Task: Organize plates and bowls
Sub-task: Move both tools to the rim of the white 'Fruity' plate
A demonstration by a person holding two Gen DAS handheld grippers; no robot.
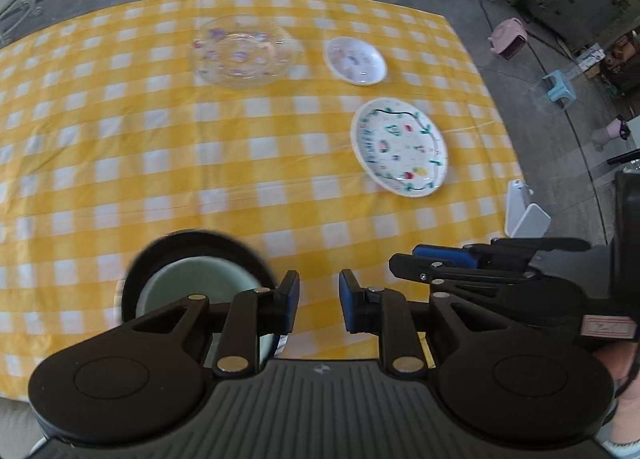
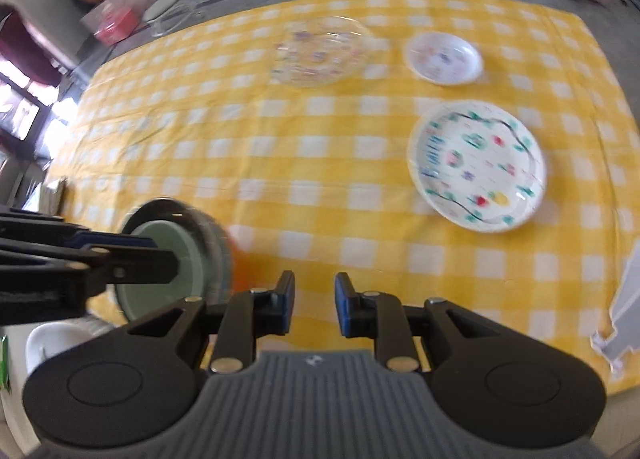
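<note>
Your worktop [image 1: 120, 163], covered in a yellow-and-white checked cloth, fills most of both wrist views, with grey floor beyond its far edge at the top of each frame. Next in size, the clear glass plate [image 1: 243, 52] with small coloured flowers sits in the upper middle of the left wrist view, well back on the cloth; in the right wrist view it shows blurred, just left of upper centre. Your white plate with the green vine border [image 1: 400, 147] lies right of centre in the left view and well to the right in the right view, apart from the others. Nearest you, the dark bowl [image 1: 176, 255] holds a pale green bowl [image 1: 192, 283] nested inside it; the pair sits at the lower left of both frames, partly hidden behind the tools. The small white saucer [image 1: 355, 60] rests just right of the glass plate, in the upper right of the cloth. Your left tool [image 1: 319, 301] hangs over bare cloth at the bottom centre of its own view, its blue pads a narrow gap apart and gripping nothing. Your right tool [image 2: 315, 305] stands the same way, slightly parted and empty, over bare cloth beside the stacked bowls; it also reaches into the left view from the right edge.
</note>
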